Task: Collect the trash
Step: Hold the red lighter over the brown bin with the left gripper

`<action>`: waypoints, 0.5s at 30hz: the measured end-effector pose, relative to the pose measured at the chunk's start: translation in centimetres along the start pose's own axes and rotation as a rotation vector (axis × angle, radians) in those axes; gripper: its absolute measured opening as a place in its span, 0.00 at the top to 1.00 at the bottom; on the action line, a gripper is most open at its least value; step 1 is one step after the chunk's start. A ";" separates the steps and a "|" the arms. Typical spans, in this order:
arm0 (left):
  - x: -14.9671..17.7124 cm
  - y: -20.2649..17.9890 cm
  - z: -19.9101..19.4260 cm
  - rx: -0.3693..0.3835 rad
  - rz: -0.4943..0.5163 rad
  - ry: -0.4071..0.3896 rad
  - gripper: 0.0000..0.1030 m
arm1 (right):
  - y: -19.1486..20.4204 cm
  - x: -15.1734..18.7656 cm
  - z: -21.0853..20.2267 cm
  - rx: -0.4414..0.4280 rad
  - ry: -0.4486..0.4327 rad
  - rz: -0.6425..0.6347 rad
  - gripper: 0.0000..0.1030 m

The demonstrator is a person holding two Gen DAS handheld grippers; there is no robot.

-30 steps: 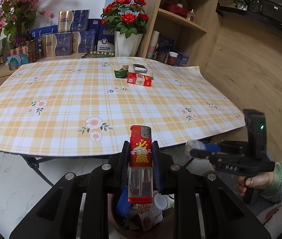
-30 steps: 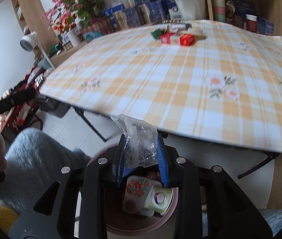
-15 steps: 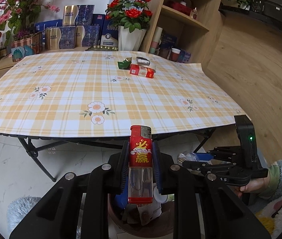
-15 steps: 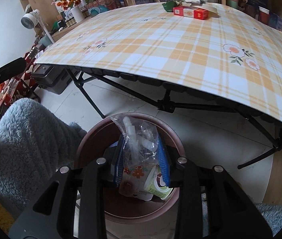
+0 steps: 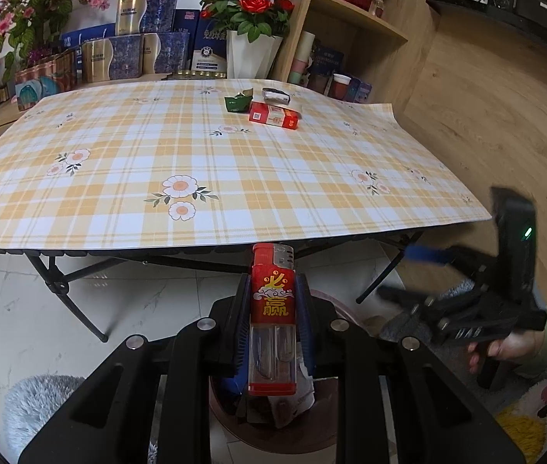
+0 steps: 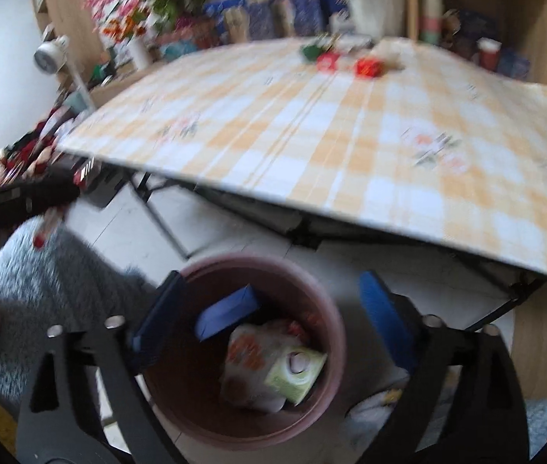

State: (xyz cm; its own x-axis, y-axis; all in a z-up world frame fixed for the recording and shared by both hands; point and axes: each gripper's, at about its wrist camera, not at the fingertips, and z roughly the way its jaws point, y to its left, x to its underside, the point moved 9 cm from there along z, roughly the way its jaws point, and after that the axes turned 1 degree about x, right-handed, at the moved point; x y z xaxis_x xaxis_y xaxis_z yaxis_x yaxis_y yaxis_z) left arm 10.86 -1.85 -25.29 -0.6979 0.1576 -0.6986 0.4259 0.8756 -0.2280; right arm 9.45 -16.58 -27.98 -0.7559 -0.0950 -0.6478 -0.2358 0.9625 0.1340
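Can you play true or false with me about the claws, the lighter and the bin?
1. The left claw grips a red lighter. True.
2. The right claw holds a plastic bag. False: its jaws are opening with nothing between them.
3. The bin is empty. False: trash lies inside.
4. A red pack lies on the table. True.
5. The bin stands on the table. False: it is on the floor.

lighter [image 5: 272, 319]: red, clear | tablecloth [image 5: 203, 162]: orange plaid, daisies | bin [image 6: 242, 355]: maybe mauve
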 end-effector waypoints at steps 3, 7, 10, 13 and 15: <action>0.2 -0.5 0.4 0.002 0.021 0.010 0.78 | -1.5 -1.5 -1.4 0.075 -0.086 0.020 0.06; 0.9 -1.0 1.6 0.022 0.033 0.059 0.78 | -3.3 -2.5 -2.5 0.165 -0.147 0.030 0.06; 2.0 -1.4 3.2 0.051 0.041 0.133 0.78 | -4.6 -2.4 -2.6 0.222 -0.145 0.037 0.06; 2.9 -1.9 4.4 0.054 0.070 0.189 0.78 | -5.6 -2.3 -2.5 0.242 -0.143 0.057 0.06; 3.6 -2.5 5.2 0.051 0.104 0.229 0.78 | -6.0 -2.2 -2.7 0.251 -0.147 0.067 0.06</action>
State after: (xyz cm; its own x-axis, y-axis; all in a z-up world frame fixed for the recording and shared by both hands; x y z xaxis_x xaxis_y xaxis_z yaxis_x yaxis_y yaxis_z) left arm 10.29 -5.87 -30.75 -0.7587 0.3496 -0.5497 0.5265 0.8260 -0.2013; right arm 10.92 -22.84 -25.32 -0.6635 -0.0089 -0.7481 -0.0162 0.9999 0.0024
